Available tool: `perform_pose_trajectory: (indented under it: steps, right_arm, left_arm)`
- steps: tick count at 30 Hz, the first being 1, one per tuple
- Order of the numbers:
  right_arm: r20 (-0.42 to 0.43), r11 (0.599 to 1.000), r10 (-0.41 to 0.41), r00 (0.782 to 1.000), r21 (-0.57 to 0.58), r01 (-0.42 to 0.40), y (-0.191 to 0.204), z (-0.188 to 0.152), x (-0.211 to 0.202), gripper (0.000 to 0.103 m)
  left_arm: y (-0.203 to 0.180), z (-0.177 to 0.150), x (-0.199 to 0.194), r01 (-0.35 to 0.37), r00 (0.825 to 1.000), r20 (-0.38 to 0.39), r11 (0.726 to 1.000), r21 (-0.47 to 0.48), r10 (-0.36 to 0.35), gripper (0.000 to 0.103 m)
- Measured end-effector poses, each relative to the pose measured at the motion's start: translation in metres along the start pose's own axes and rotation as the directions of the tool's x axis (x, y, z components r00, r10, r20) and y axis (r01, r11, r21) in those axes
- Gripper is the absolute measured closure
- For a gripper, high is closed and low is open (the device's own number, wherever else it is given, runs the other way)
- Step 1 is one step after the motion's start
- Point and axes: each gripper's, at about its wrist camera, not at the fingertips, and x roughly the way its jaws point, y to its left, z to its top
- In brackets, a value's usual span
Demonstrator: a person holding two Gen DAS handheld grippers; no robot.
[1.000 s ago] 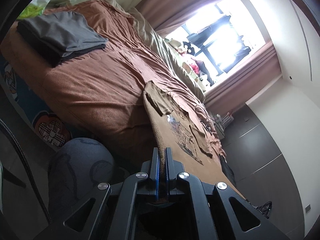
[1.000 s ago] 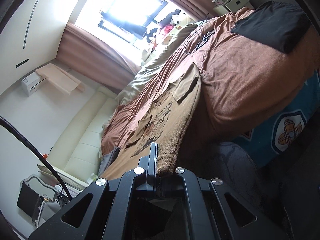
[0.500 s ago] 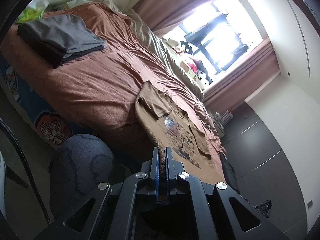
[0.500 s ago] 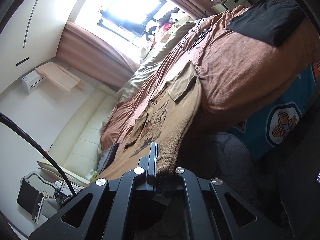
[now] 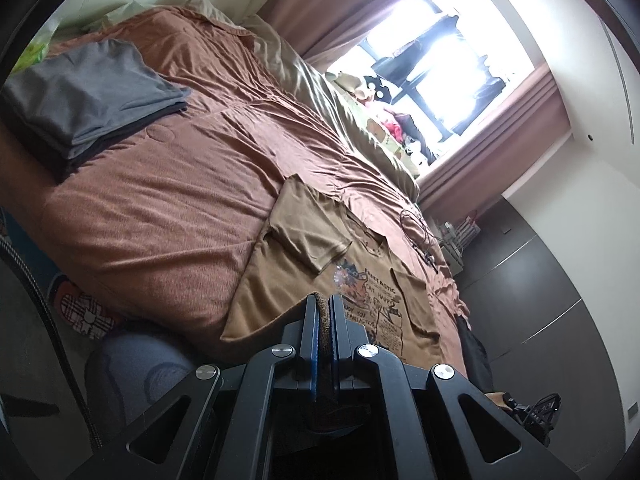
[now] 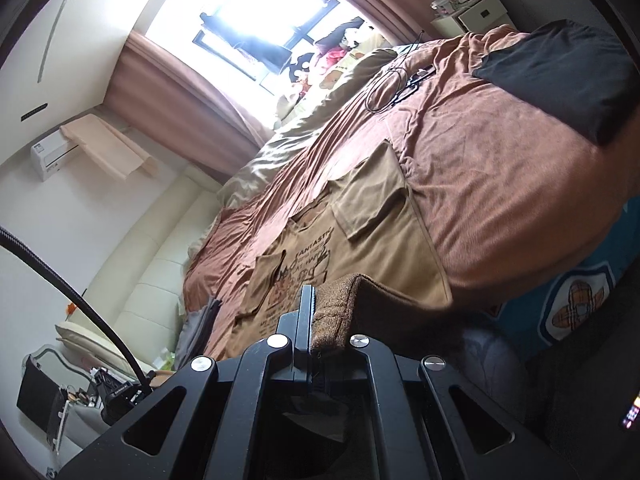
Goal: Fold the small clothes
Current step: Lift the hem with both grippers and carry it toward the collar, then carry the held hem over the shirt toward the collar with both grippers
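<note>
A small tan T-shirt [image 5: 304, 264] with a cartoon print lies face up on the brown bedspread [image 5: 168, 200], both sleeves folded in over the chest. It also shows in the right wrist view [image 6: 360, 240]. My left gripper [image 5: 324, 304] is shut on the shirt's bottom hem. My right gripper [image 6: 316, 300] is shut on the hem at the other corner. The hem is raised off the bed at the near edge.
Folded grey clothes [image 5: 88, 96] sit at the bed's far left. A black folded garment [image 6: 560, 72] lies on the right of the bed. A cable [image 6: 388, 88] lies near the pillows [image 5: 360, 128]. A grey round stool [image 5: 132, 376] stands below the bed edge.
Both grippers have carried the hem up and forward over the bed. The shirt's lower part now lies flatter and wider on the bedspread instead of hanging over the edge.
</note>
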Motion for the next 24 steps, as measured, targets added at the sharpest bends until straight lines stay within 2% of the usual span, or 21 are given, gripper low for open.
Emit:
perform_pose_trajectory:
  steps: [10, 16, 24]
  right_arm:
    - [-0.034, 0.997, -0.068, 0.997, -0.037, 0.067, 0.029, 0.056, 0.064, 0.103]
    - [-0.033, 0.991, -0.1, 0.994, -0.092, 0.097, 0.054, 0.092, 0.087, 0.103]
    - [-0.019, 0.976, -0.137, 0.99, -0.173, 0.132, 0.082, 0.135, 0.116, 0.103]
  left_arm:
    - [-0.014, 0.063, 0.066, -0.038, 0.999, -0.036, 0.999, 0.033, 0.039, 0.099]
    - [-0.027, 0.102, 0.093, -0.038, 0.999, -0.02, 0.998, 0.052, 0.039, 0.099]
    - [-0.06, 0.15, 0.123, -0.054, 0.999, 0.003, 0.989, 0.14, 0.054, 0.099]
